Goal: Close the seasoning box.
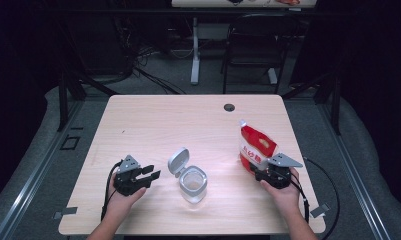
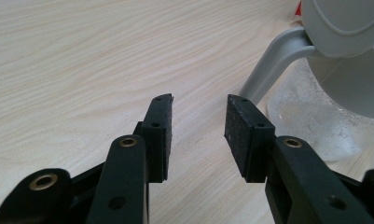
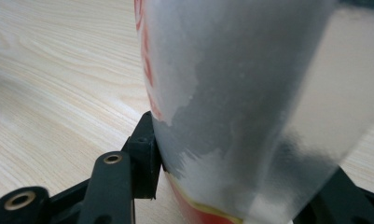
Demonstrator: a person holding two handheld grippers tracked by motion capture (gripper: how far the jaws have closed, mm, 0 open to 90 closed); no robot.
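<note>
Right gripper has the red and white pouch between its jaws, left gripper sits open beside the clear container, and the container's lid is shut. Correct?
Not quite: the lid is flipped open above the clear container, as the high view shows. The right gripper does hold the red and white pouch, and the left gripper is open beside the container.

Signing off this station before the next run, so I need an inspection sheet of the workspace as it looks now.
Surface: light wooden table, round grommet hole near its far edge.
Job's things: red-and-white plastic pouch upright; clear lidded container, grey flip lid open.
Clutter: nothing seen.
Grippers: left tongs open, holding nothing, beside the container; right tongs closed on the pouch's base.
Cables: black cable trails from each gripper; tangled cables on the floor beyond.
Surroundings: dark room, black chair, white table leg behind.
</note>
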